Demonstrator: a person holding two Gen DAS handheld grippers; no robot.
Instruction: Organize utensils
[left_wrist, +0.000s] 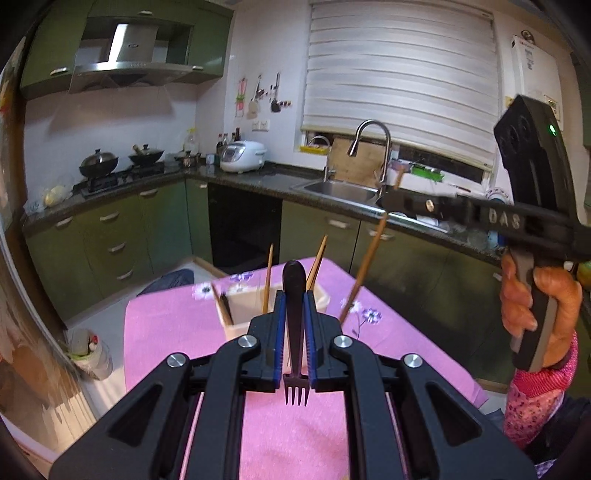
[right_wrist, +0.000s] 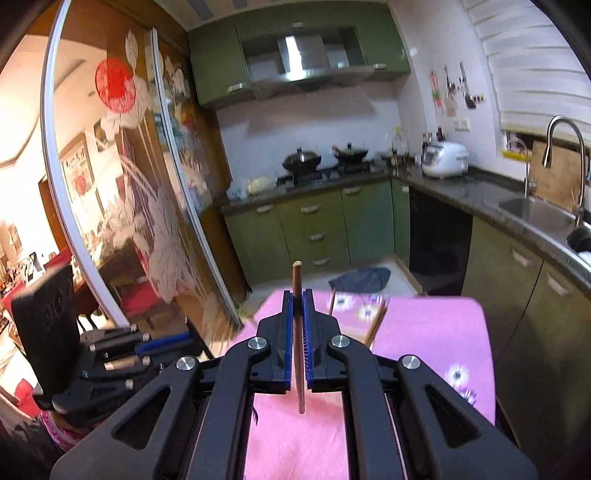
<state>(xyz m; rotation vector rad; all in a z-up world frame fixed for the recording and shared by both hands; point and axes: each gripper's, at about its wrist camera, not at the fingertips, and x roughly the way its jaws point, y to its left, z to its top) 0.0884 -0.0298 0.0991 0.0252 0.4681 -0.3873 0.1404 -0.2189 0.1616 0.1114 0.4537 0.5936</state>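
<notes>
Jaws of the left gripper (left_wrist: 294, 295) squeeze a black fork (left_wrist: 294, 332) tight. The fork stands almost straight up, with its prongs pointing down and its round handle end sticking up past the blue pads. Behind it, a pale box (left_wrist: 243, 310) sits on the pink cloth (left_wrist: 166, 332) that covers the bench. Some wooden chopsticks (left_wrist: 267, 273) lean inside the box. The right gripper (right_wrist: 297, 295) is clenched on one brown chopstick (right_wrist: 298, 354). This chopstick stands up between the pads, poking out at the top and at the bottom, above the pink cloth. In the left camera, a person's hand (left_wrist: 539, 306) holds the handle of the right gripper, and the chopstick hangs down from it just to the right of the box.
</notes>
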